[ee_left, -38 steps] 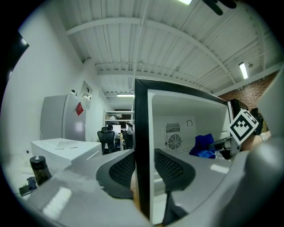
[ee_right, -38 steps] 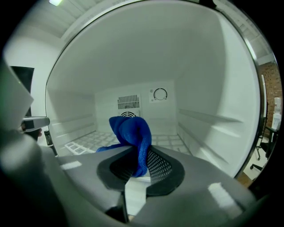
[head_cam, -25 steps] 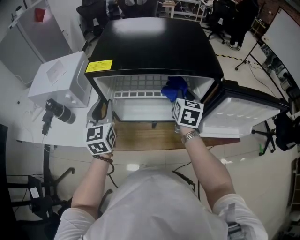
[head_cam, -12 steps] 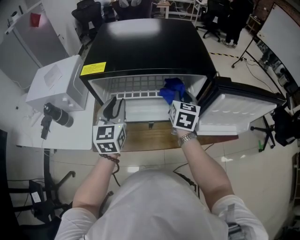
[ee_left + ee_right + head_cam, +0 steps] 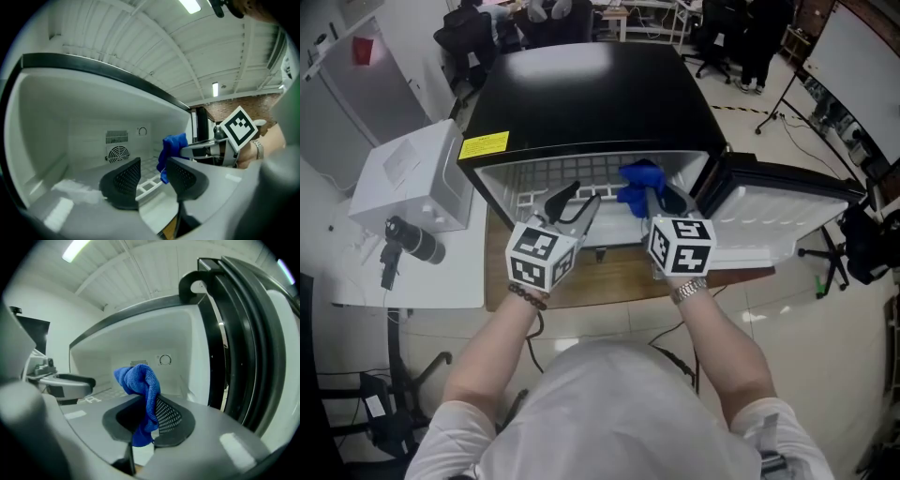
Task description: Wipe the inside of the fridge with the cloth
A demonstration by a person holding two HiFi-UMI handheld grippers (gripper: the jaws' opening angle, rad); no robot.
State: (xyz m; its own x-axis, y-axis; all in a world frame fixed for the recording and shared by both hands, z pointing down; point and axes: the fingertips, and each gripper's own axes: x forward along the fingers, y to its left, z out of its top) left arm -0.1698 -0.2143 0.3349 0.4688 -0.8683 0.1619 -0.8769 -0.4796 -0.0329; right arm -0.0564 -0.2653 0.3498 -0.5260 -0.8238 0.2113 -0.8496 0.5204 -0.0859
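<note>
Right gripper jaws pinched on the cloth: blue, crumpled, long axis upright, bunched end above the pads, tail hanging below, just inside the open fridge at its right. Left gripper jaws, lately opening, stand apart, empty.

At 12 o'clock, fridge on table; cloth in its mouth toward 1; door open toward 3; boxy appliance alongside at 9.

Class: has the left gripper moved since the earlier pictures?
Yes: left gripper swung right across the fridge, from its left wall toward middle; jaws just opened wider, empty.
</note>
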